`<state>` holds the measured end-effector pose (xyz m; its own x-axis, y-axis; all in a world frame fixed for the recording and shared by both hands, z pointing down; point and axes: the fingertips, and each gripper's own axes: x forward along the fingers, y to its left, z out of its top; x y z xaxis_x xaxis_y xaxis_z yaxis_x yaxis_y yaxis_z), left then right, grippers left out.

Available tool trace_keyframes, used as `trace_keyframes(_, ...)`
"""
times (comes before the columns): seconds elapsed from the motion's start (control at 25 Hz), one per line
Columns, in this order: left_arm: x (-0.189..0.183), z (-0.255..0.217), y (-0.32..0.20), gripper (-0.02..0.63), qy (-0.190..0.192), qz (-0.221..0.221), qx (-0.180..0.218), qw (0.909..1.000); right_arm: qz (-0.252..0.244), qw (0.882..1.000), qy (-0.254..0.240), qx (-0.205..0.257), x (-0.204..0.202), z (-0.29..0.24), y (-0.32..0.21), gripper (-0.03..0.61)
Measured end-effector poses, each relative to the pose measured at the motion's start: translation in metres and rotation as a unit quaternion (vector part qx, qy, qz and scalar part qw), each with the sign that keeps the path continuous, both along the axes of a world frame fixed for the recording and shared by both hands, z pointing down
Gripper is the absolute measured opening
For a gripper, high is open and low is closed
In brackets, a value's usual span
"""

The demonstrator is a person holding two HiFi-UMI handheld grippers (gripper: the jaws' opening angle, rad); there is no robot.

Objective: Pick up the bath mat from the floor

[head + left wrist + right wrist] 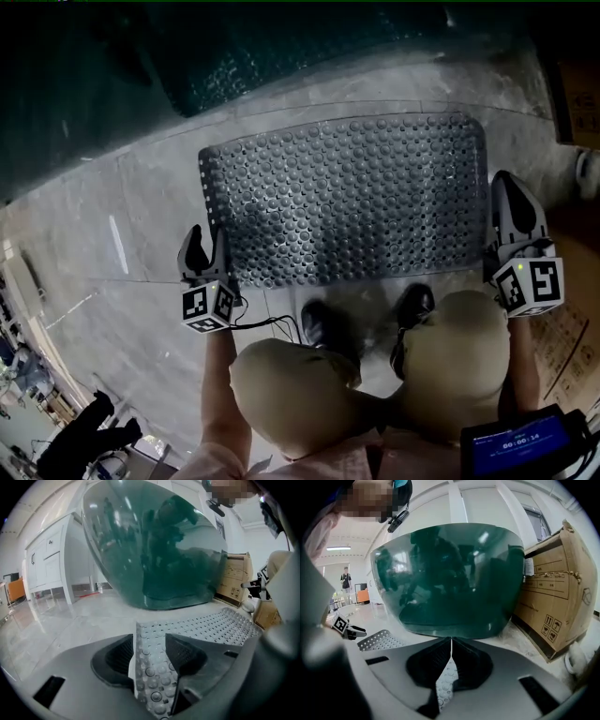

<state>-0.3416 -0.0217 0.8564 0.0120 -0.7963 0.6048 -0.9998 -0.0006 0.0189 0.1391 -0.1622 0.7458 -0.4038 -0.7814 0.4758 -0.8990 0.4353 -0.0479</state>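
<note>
Head view is showing the bath mat [347,197] lying flat on the floor [141,309]. The left gripper [208,236] is standing wide around its near-left corner, pads not pressing; the right gripper [503,185] is apparently pinching its right edge, jaws closed.

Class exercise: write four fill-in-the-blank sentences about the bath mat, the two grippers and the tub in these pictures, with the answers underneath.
1. The bath mat lies on the ____.
2. The left gripper has its jaws ____, with the mat's edge between them.
3. The right gripper is ____ on the mat's edge.
4. The tub behind the mat is dark ____.
Answers: floor; open; shut; green.
</note>
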Motion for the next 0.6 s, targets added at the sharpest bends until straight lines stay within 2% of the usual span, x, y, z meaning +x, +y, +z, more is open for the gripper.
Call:
trace_keyframes(0.16,-0.008,0.031,0.008,0.215,-0.001,-0.007,-0.005,1.0000,0.002,1.000,0.000,0.014,0.006,0.011,0.011,0.018)
trace_keyframes(0.4,-0.012,0.059,0.019,0.219,0.045,-0.012,-0.030,0.9985,0.012,1.000,0.007,0.007,0.012,0.012,0.016,0.018)
trace_keyframes(0.6,-0.016,0.076,0.021,0.219,0.048,-0.004,-0.049,0.9976,0.013,1.000,0.014,0.008,0.016,0.012,0.017,0.018)
